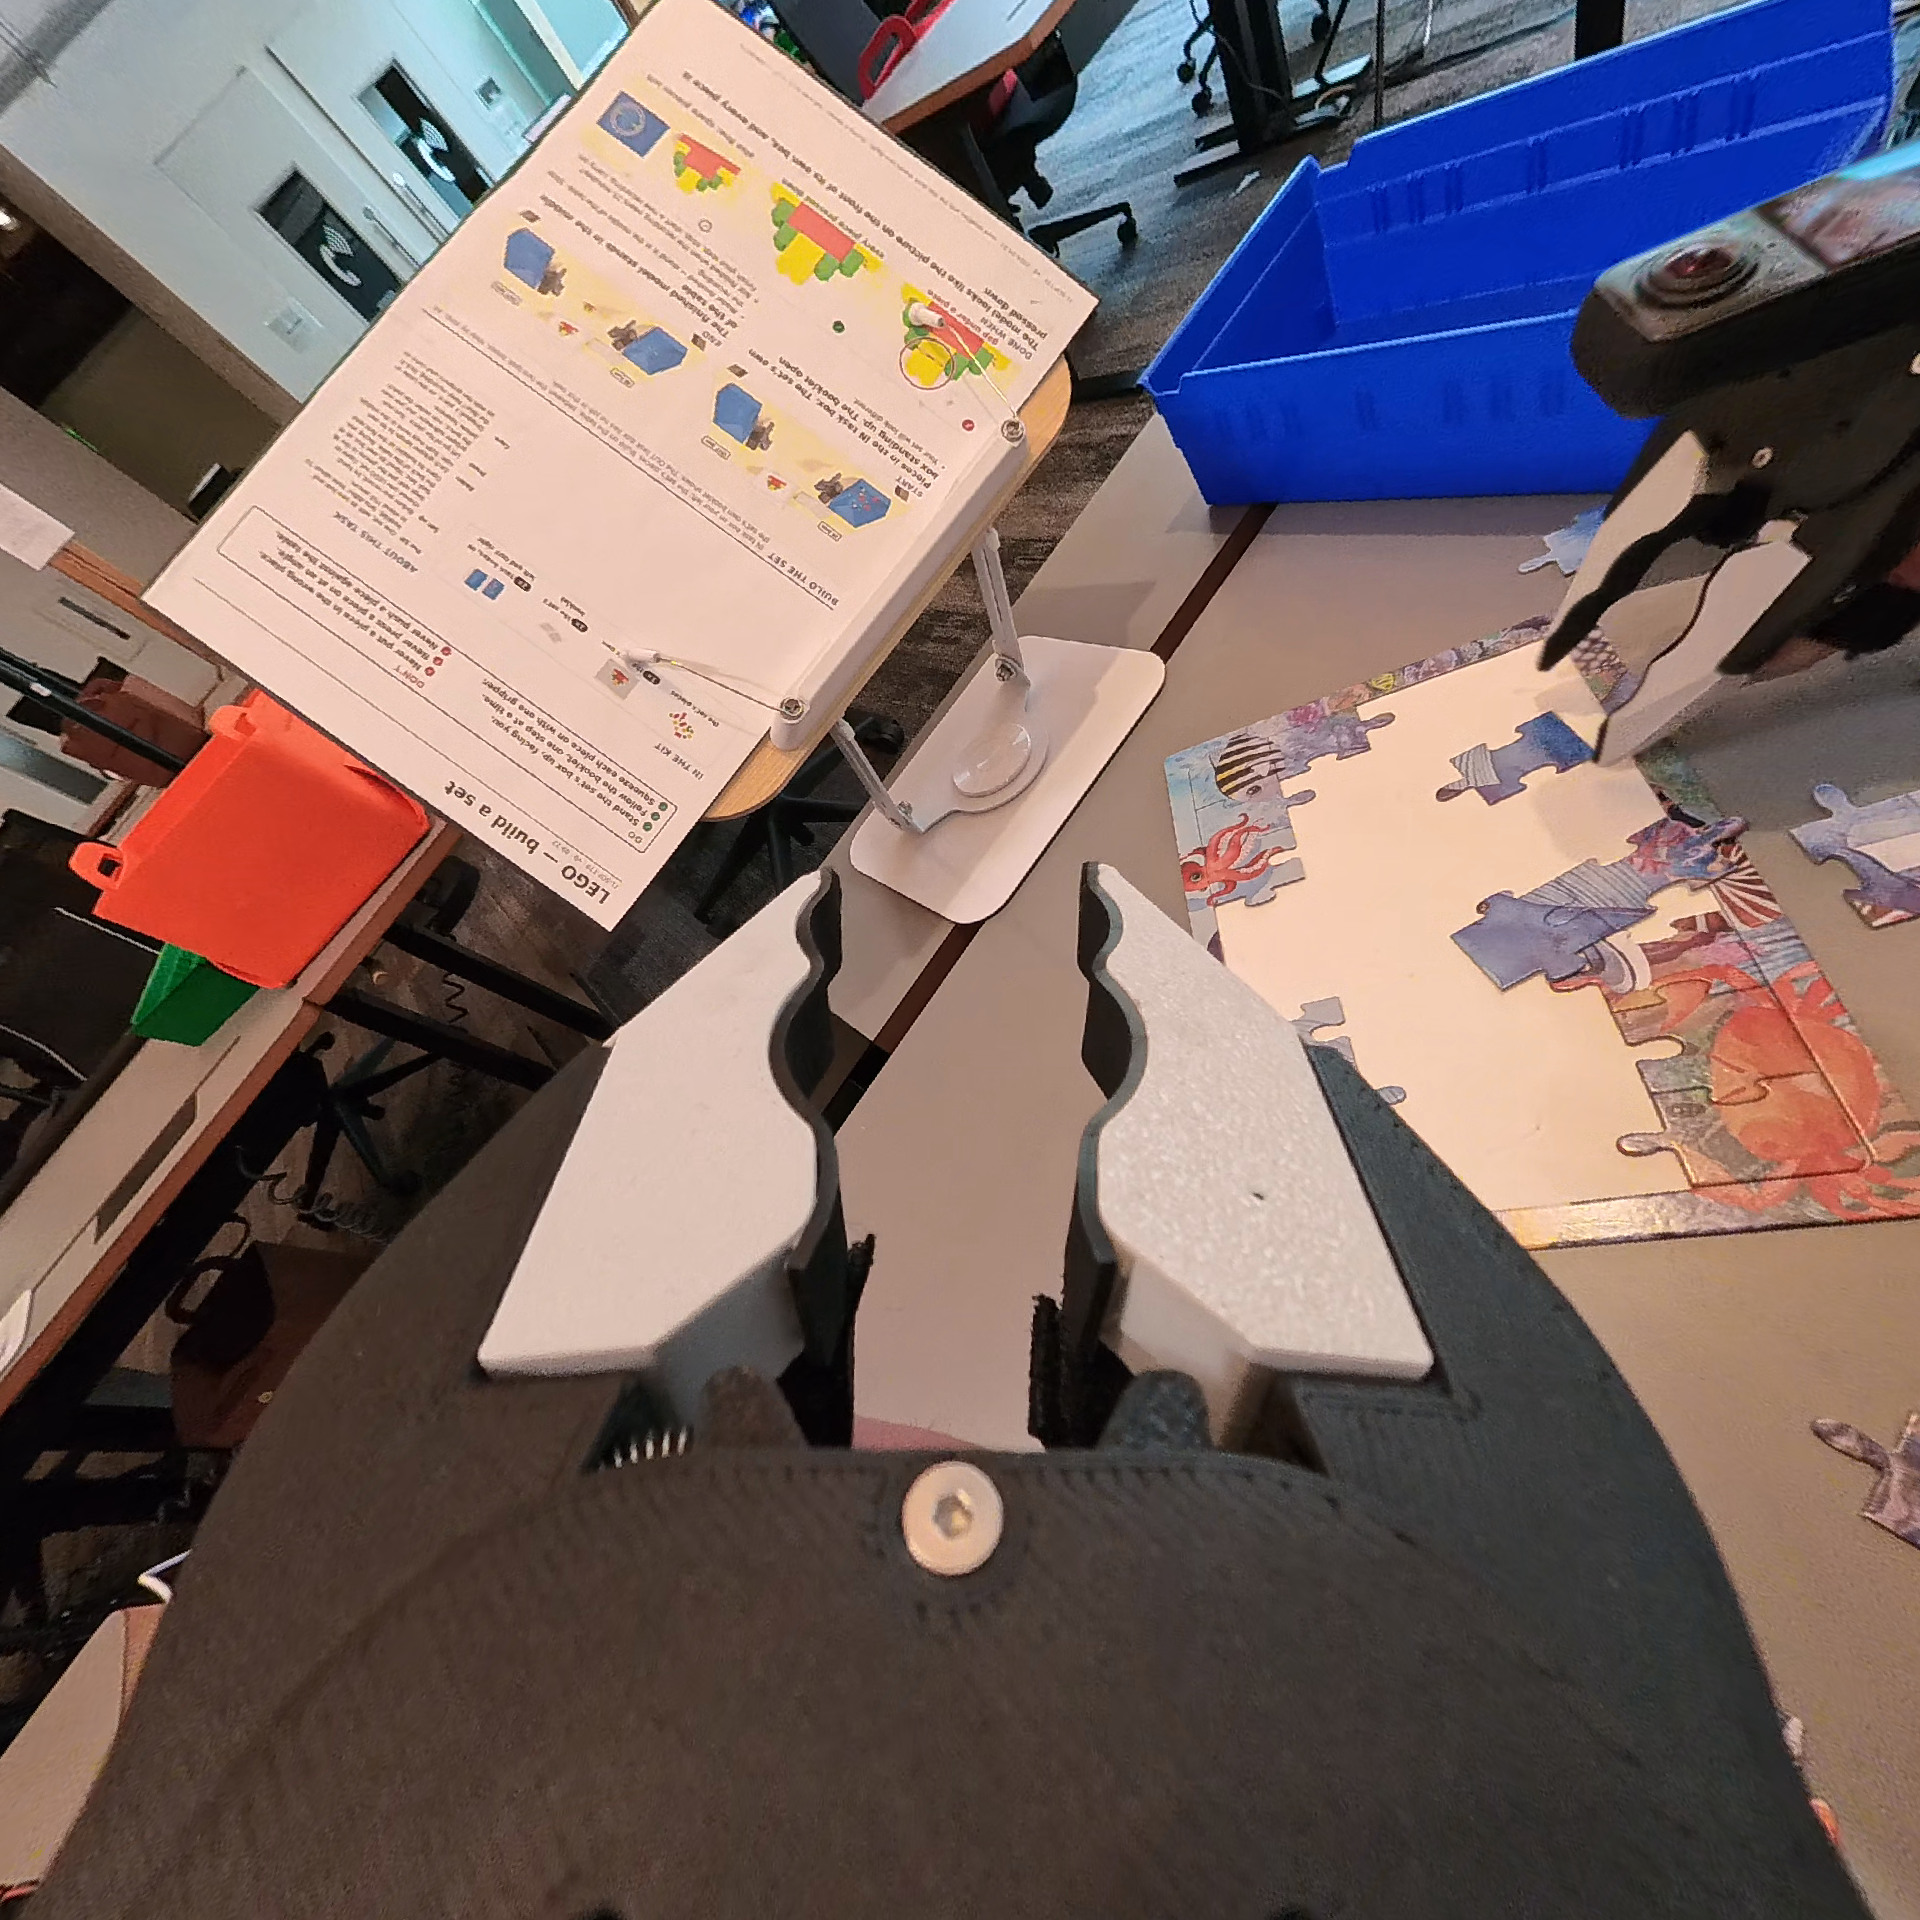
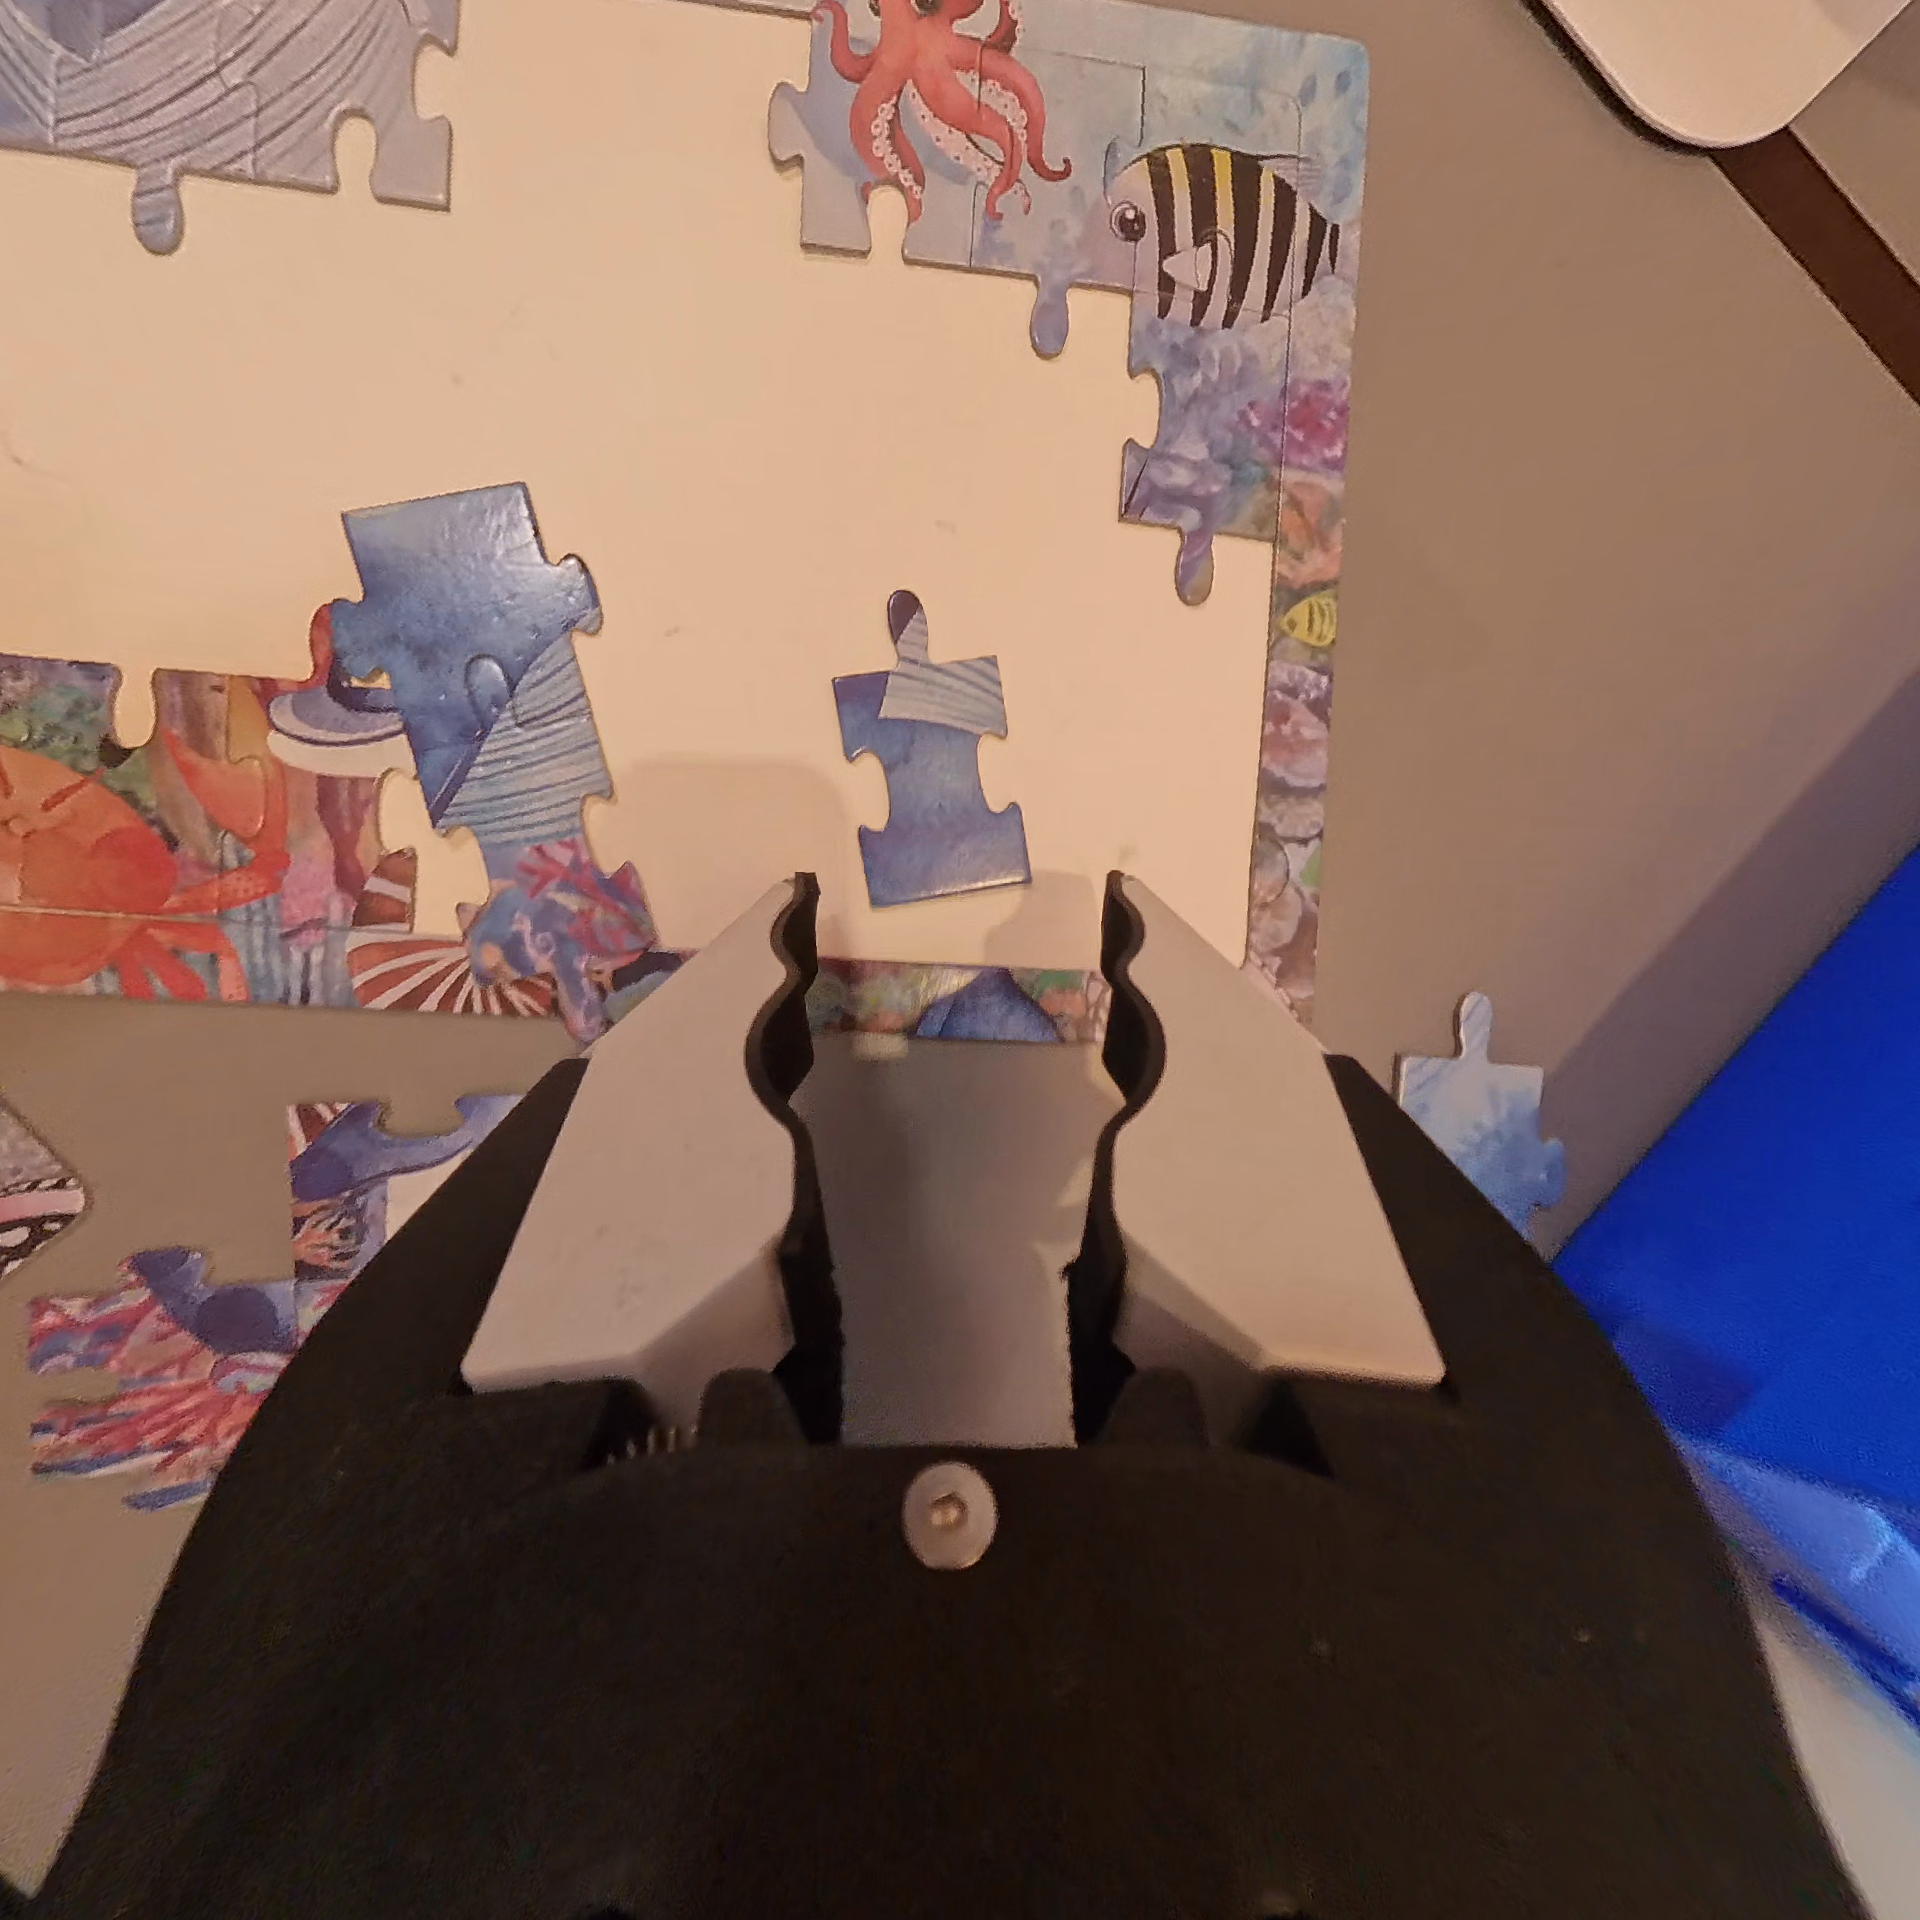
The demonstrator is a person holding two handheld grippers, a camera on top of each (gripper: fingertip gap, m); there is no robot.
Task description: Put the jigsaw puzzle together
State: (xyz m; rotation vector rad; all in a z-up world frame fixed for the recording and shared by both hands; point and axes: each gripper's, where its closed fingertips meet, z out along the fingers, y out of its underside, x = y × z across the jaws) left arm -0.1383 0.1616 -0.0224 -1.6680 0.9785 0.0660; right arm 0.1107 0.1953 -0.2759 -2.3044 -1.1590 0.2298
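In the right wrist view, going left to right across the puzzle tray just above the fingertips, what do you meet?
Orange crab → tilted blue joined pieces → lone blue piece → tray's coral border → grey table.

An office-like lab: desks, swivel chairs (image 1: 1049, 197), storage bins (image 1: 1455, 343), carpet.

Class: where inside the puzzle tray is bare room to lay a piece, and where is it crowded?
Bare cream floor lies between the octopus piece, the lone blue piece and the blue-striped pair. The crab corner is crowded, and loose pieces clutter the table beside the right gripper.
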